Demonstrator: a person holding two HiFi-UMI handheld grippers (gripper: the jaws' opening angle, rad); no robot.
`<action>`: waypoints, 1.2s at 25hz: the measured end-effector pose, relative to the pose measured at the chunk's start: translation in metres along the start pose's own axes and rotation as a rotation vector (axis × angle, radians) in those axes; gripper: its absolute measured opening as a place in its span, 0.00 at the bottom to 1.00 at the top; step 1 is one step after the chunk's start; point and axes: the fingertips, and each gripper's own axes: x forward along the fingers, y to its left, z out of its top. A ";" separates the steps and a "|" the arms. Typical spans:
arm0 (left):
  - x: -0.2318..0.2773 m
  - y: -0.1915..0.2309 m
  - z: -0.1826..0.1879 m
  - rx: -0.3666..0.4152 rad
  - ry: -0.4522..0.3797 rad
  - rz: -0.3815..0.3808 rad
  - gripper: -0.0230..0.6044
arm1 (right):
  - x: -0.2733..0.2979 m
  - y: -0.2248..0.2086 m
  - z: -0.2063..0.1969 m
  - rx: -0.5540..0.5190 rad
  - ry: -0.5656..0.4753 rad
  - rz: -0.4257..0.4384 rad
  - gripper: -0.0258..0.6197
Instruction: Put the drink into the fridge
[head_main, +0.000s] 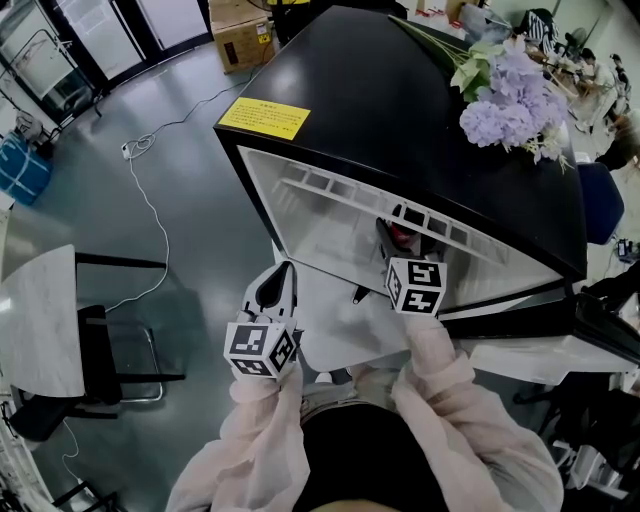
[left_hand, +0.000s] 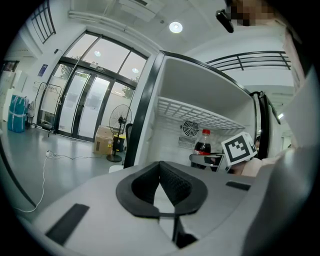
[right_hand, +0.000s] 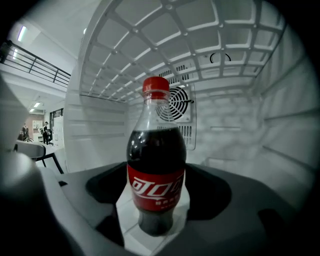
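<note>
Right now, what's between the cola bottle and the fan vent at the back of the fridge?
Nothing: in the right gripper view only bare white fridge interior shows between the cola bottle and the fan vent.

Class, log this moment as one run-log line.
right gripper: open around cola bottle | cola bottle: upright in fridge | left gripper: shut, empty
</note>
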 end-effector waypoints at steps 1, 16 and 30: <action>-0.002 -0.001 0.000 0.001 0.000 -0.002 0.05 | -0.003 0.000 0.000 -0.002 0.001 -0.005 0.59; -0.063 -0.011 -0.002 0.031 -0.008 -0.052 0.05 | -0.078 0.021 0.002 0.020 -0.056 -0.074 0.59; -0.125 -0.040 -0.024 0.062 0.021 -0.159 0.05 | -0.176 0.036 -0.030 0.062 -0.037 -0.161 0.57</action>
